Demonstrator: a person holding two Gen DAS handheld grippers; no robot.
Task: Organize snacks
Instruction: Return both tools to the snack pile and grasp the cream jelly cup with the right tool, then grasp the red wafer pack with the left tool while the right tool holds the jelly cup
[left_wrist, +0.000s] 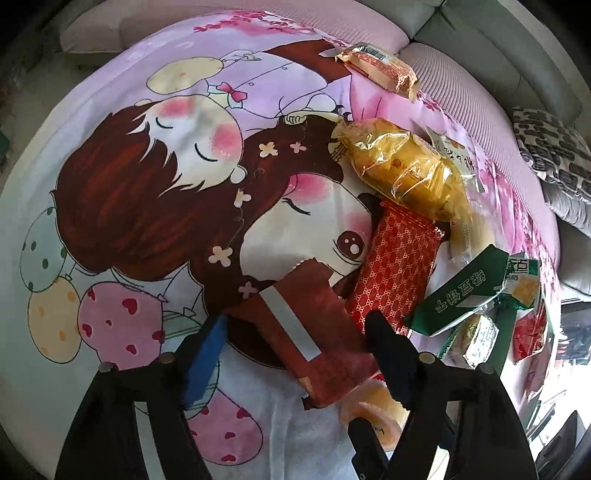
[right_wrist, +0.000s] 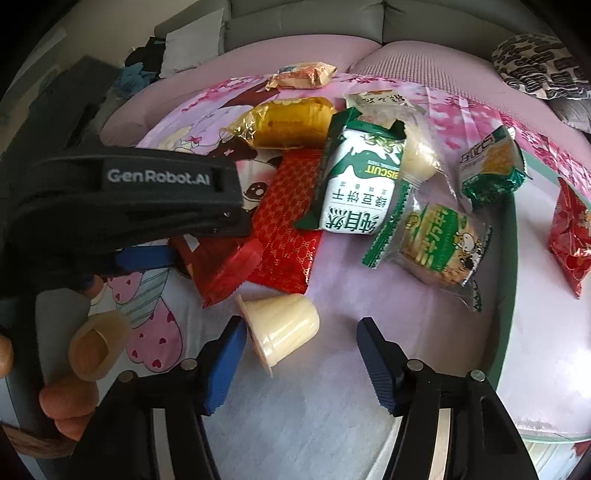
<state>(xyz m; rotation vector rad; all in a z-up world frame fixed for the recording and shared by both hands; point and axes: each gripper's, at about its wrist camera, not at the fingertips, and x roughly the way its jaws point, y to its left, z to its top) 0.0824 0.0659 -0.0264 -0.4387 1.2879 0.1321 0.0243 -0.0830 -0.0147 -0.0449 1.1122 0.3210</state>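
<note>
Surface: I see a pink cartoon-print cloth (left_wrist: 155, 177) spread over a sofa, snacks piled toward its right side.
Left gripper (left_wrist: 295, 339): pointed steeply down over a dark red bar wrapper (left_wrist: 306, 332). The fingers stand on either side of it, part-way closed. I can't tell whether the pads press on it.
Right gripper (right_wrist: 301, 347): fingers about half open around a pale jelly cup (right_wrist: 280, 332) lying on its side. The left pad sits just beside the cup's rim; the right pad is clear of it.
Near the bar: red patterned packet (left_wrist: 399, 273), touching it on the right.
Far cluster: gold-wrapped cake (left_wrist: 402, 166), green-and-white biscuit pack (right_wrist: 358, 184), clear-wrapped green biscuit (right_wrist: 439, 247).
Far edge: orange packet (right_wrist: 303, 75), apart from the rest.
Right edge: red bag (right_wrist: 572, 240), alone.
Hand: fingers (right_wrist: 66, 402) on the left handle, one in a rubber fingertip cover.
</note>
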